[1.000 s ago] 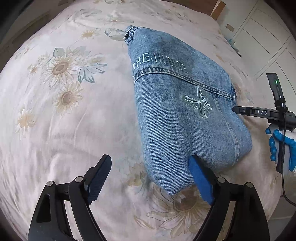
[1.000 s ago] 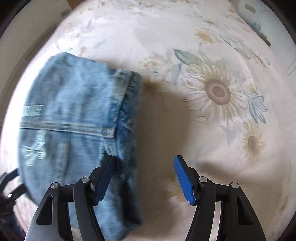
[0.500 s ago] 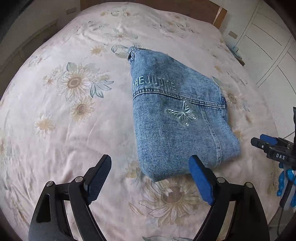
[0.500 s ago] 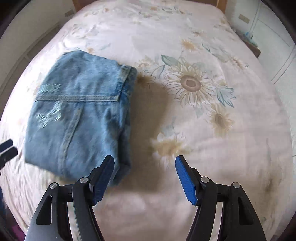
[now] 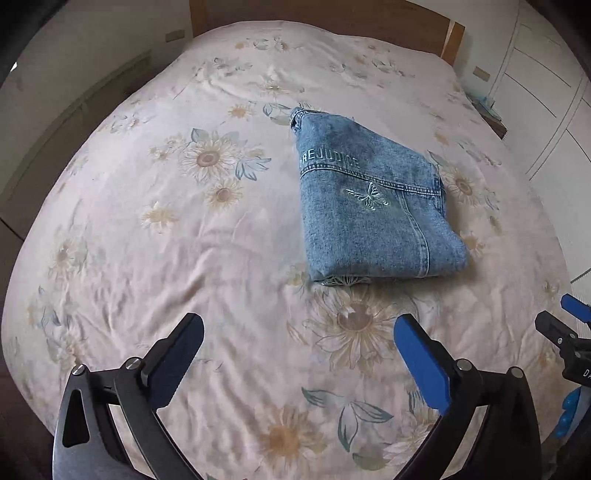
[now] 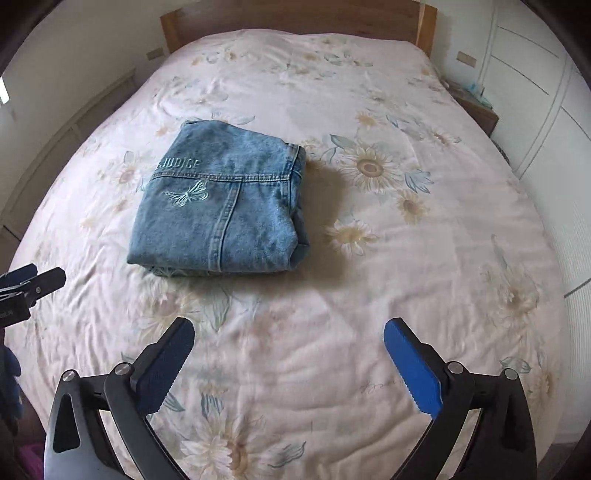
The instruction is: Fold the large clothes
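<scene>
Folded blue jeans (image 5: 373, 206) (image 6: 221, 206) lie in a compact rectangle on the flowered bed sheet (image 5: 184, 258), with an embroidered butterfly and light lettering facing up. My left gripper (image 5: 299, 347) hovers well back from the jeans, over the sheet near the bed's front. Its jaws are opening wide and hold nothing. My right gripper (image 6: 290, 350) is likewise pulled back and raised, its jaws opening wide over bare sheet. Each gripper's tip shows at the edge of the other's view.
A wooden headboard (image 6: 295, 18) closes the far end of the bed. White wardrobe doors (image 6: 546, 92) stand to the right, with a small bedside table (image 6: 476, 107) in front of them. A pale wall runs along the left. A blue-gloved hand (image 5: 570, 413) shows at the right edge.
Both grippers drew back and up from the folded jeans, which now look smaller and farther off. Both pairs of jaws stand wider than before. The jeans stayed in place.
</scene>
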Motion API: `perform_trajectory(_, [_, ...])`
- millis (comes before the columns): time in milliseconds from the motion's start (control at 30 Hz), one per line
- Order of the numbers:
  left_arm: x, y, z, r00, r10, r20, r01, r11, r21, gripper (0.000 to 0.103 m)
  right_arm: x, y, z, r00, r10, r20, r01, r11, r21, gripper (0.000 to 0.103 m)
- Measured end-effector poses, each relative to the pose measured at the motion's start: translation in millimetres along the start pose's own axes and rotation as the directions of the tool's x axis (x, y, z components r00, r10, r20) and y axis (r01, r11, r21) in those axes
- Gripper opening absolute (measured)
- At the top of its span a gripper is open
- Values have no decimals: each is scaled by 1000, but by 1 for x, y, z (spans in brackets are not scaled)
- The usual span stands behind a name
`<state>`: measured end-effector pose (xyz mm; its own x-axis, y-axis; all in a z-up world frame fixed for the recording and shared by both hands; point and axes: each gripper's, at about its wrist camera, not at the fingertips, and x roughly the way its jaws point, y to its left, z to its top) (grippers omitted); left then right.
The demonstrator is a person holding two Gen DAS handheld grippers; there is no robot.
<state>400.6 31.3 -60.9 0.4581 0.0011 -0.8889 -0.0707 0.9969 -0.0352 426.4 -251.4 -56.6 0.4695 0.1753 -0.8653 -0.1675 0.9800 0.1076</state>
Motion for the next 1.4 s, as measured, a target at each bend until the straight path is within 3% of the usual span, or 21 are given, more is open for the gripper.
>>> perform_trajectory(367, [-53,7,-11,997,43,70,-45,999,22,102,-53,-2,-7,994,-6,105,7,1000,-6,103])
perform_trajectory(667, [-86,7,-5,985,59,160,-63,998,18,102,-69,-16,-16,992,-33,122,29,999,34,103])
perform_trajectory(1400, [-91,-2,-12,980,85,179,-93,995,37,102,-80,-16,-28,992,-60,107,58,998,18,103])
